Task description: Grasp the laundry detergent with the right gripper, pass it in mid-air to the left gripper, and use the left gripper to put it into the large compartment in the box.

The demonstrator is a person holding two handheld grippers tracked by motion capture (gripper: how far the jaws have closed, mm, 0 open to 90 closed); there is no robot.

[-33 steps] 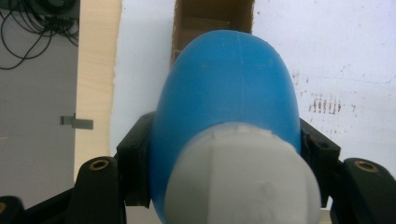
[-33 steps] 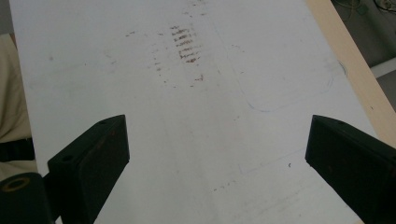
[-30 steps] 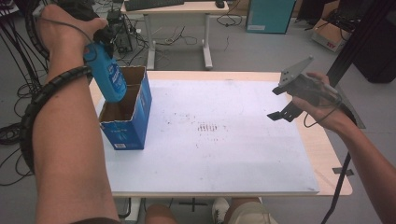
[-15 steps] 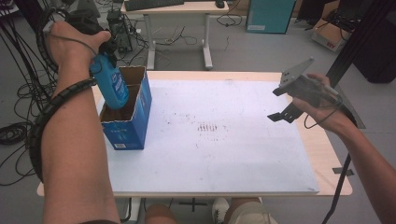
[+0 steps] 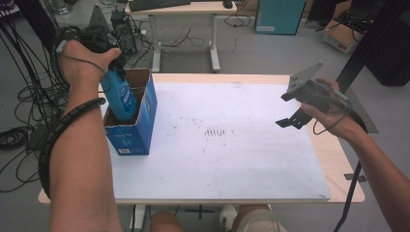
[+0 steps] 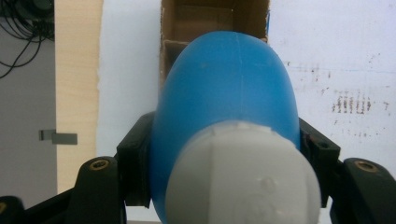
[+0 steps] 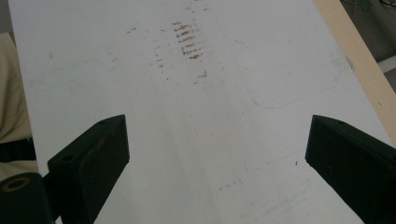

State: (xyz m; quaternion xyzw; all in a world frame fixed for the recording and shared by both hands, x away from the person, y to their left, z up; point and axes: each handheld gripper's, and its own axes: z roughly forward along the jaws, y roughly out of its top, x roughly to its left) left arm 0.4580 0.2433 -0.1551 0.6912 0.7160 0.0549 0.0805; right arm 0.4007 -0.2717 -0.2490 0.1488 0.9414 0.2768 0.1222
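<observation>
A blue bottle (image 5: 121,98) with a pale cap (image 6: 243,177) hangs upright, its lower end inside the open blue cardboard box (image 5: 139,131) at the table's left. My left gripper (image 5: 114,72) is shut on the bottle's upper part, its black jaws pressing both sides in the left gripper view (image 6: 224,154). The box's brown inside (image 6: 210,21) lies straight below the bottle. My right gripper (image 5: 286,109) hovers open above the table's right side, nothing between its jaws (image 7: 217,149).
A white sheet (image 5: 232,164) with a dark smudge in the middle covers the wooden table (image 5: 338,164). Behind stand a desk (image 5: 183,9), floor cables (image 5: 24,96), a teal cabinet (image 5: 278,17). A black post (image 5: 367,43) rises at right.
My left hand has come down with the blue bottle, from above the box until its bottom sits inside the box. The right gripper has stayed in place.
</observation>
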